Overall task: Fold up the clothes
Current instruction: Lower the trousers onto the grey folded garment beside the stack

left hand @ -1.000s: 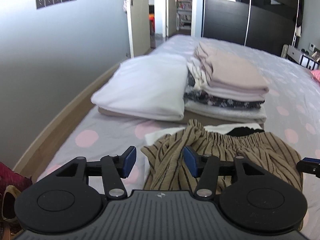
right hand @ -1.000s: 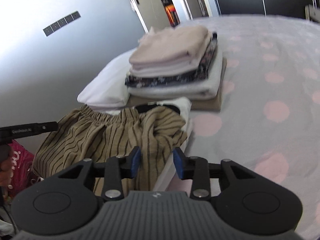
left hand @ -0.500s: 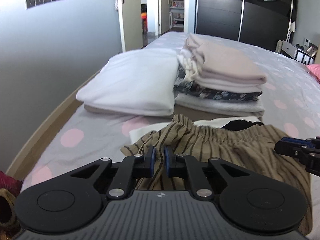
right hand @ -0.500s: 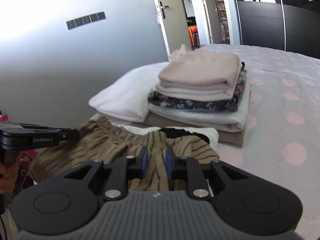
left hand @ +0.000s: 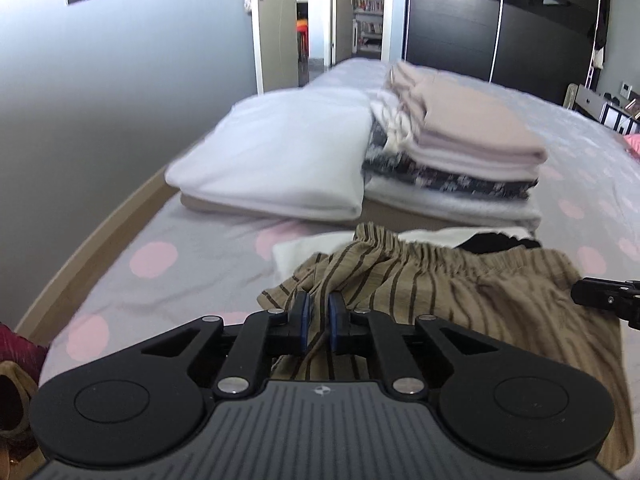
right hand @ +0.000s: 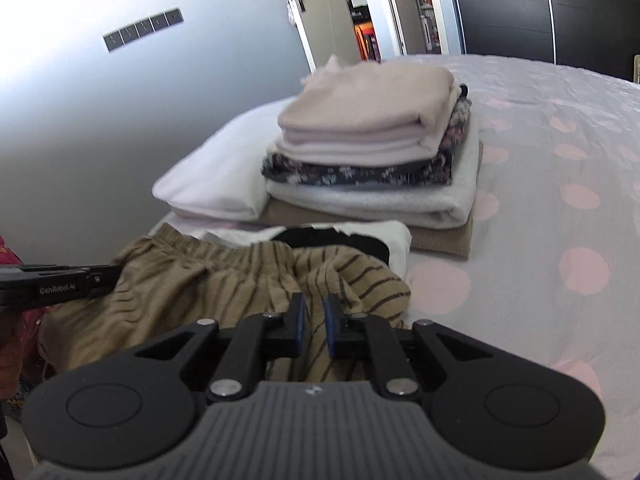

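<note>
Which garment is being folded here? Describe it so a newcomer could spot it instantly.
On the polka-dot bed, in front of the folded stack, lie the tan striped shorts. Both tongs, left and right, pinch them. Only they have dark stripes and a gathered elastic waistband.

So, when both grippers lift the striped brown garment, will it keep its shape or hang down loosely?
Probably it hangs loosely: the striped brown garment lies in soft wrinkles, gathered at its waistband. It looks thin and light. The left gripper and right gripper each pinch one spot, so the middle would likely sag.
</note>
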Tool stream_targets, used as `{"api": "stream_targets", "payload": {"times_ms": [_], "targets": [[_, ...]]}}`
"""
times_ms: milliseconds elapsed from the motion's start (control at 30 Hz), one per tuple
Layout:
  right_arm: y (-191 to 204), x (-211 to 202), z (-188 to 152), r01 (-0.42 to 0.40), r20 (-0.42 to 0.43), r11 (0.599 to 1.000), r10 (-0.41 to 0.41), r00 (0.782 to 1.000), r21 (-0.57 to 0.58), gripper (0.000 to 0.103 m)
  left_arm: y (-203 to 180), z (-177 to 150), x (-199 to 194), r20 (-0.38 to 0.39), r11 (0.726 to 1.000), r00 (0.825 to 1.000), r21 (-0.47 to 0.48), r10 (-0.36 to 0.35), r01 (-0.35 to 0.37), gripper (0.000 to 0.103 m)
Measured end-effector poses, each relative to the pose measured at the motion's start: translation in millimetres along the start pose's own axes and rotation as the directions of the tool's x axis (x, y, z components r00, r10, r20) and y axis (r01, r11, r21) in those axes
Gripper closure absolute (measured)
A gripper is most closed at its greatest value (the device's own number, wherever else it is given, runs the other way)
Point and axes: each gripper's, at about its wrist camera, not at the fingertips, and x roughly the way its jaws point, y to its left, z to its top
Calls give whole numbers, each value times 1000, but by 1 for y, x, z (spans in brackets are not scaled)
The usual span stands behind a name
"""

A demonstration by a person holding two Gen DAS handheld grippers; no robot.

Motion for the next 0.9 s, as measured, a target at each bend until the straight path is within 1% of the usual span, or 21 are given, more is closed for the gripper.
{"api": "stream_targets", "payload": {"times_ms": [67, 133, 167, 200, 233, 267, 400, 467, 600, 667, 767, 833, 900], "targets": [[2, -18, 0, -25, 34, 1000, 25, 999, -8, 89, -3, -1, -18, 18, 1000, 1000, 11, 0, 0, 95], [8, -36, -6, -57, 57, 998, 59, 997, -40, 89, -7, -6, -33, 5, 1000, 1000, 22, 14, -14, 95], [11, -45, -10, -72, 68, 996, 76, 995, -56, 86, -9, -10, -38, 1, 999, 1000, 30, 26, -26, 94], [15, -47, -17, -79, 60, 994, 83, 995, -71, 84, -11, -15, -44, -3, 998, 999, 39, 39, -39, 92], [19, -49, -23, -86, 52, 993, 90, 995, -86, 78, -13, -19, -48, -4, 998, 999, 43, 48, -48, 90], [23, -51, -30, -93, 44, 991, 97, 994, -101, 76, -13, -24, -49, -15, 998, 998, 41, 57, -57, 90], [38, -60, -57, -121, 10, 980, 124, 992, -159, 76, -11, -38, -43, -69, 996, 994, 21, 84, -82, 90], [38, -50, -67, -120, -44, 982, 115, 992, -146, 76, -9, -43, -36, -91, 997, 993, 11, 81, -81, 90], [31, -31, -81, -75, -111, 991, 63, 992, -113, 77, -10, -52, -16, -130, 995, 986, 32, 102, -98, 90], [26, -32, -81, -79, -113, 993, 70, 991, -83, 76, -9, -51, -18, -123, 995, 987, 13, 103, -102, 90], [26, -42, -80, -76, -92, 994, 70, 993, -72, 76, -10, -50, -26, -103, 993, 988, -7, 116, -118, 90], [27, -51, -79, -74, -72, 995, 69, 995, -70, 76, -13, -48, -36, -72, 990, 988, -16, 140, -142, 89], [27, -62, -76, -72, -53, 995, 69, 996, -70, 76, -21, -45, -50, -32, 988, 988, -15, 150, -151, 89]]}}
